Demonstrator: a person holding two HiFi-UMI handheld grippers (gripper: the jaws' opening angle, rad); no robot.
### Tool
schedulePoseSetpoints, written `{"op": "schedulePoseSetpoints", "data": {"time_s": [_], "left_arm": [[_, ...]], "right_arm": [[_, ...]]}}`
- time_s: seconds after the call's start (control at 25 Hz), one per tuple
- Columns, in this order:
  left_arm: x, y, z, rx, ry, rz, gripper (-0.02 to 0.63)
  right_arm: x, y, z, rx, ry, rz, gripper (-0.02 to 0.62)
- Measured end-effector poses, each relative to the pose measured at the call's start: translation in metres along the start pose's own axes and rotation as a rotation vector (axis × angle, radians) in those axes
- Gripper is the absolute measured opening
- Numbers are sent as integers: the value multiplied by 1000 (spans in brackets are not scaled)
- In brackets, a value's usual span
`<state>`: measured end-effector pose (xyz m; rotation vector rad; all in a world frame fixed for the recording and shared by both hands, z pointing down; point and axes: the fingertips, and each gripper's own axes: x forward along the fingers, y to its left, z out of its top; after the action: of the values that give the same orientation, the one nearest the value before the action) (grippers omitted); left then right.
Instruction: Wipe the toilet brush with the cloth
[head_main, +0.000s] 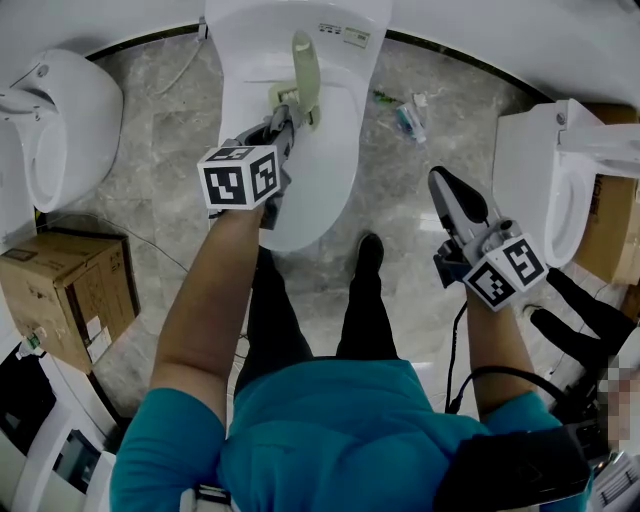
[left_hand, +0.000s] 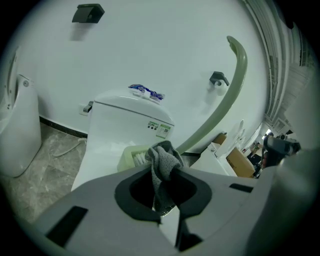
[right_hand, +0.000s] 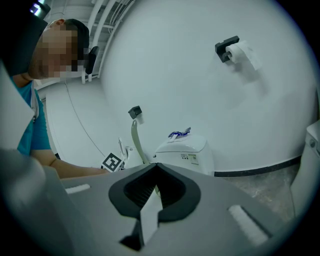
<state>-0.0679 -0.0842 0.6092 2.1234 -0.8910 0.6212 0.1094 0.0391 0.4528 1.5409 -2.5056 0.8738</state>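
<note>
One cloth (left_hand: 164, 160) sits pinched in the left gripper (head_main: 283, 118) at the brush (head_main: 304, 60) head; firm strokes along it would suit. The right gripper (head_main: 445, 185) is closed and empty.

The left arm (head_main: 205, 300) stretches forward, almost straight and bare below a teal sleeve. It carries the left gripper (head_main: 283, 118) well out ahead of the body, with its jaws clamped on a bunched grey cloth (left_hand: 164, 161). The right arm (head_main: 497, 345) is drawn closer in at the person's right side, and the right gripper (head_main: 446, 188) points forward with its jaws together and nothing between them.
</note>
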Motion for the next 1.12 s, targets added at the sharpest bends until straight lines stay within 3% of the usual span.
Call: {"op": "schedulePoseSetpoints", "data": {"time_s": [0.76, 1.12], "left_arm": [[31, 34, -26, 9, 75, 92, 38], [-23, 15, 11, 39, 10, 94, 38]], "right_arm": [[5, -10, -8, 18, 12, -7, -3], [-13, -5, 24, -11, -32, -8, -3]]}}
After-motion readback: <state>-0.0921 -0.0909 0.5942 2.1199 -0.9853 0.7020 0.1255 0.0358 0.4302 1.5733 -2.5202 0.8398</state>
